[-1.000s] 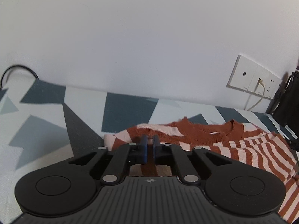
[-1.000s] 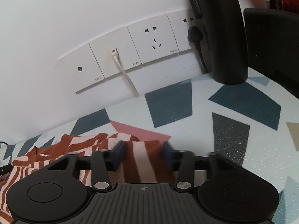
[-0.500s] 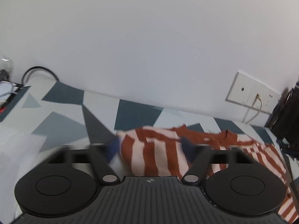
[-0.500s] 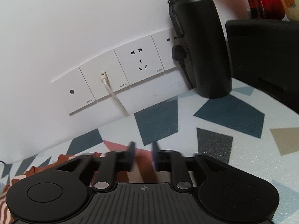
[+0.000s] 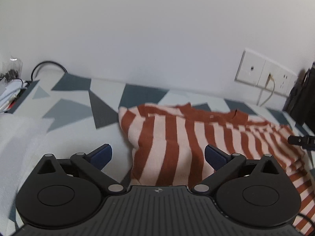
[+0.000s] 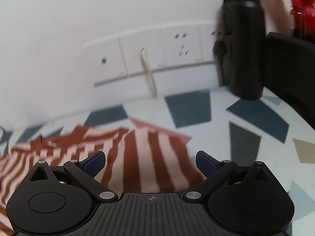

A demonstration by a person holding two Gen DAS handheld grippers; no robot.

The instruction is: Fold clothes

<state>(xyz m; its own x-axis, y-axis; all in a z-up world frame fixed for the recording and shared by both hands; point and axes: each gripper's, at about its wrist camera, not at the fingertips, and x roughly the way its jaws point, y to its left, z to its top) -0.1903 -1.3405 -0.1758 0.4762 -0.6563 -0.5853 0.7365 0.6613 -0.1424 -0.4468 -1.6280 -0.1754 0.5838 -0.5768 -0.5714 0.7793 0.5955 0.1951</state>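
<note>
Both the left gripper [image 5: 157, 155] and right gripper [image 6: 150, 161] gape wide and empty over the striped top's [image 5: 177, 137] folded sides, so fresh grips seem next.

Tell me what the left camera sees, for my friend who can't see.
The open left claw hovers over a striped sweater on a patterned table. Behind are a white wall and sockets.
</note>
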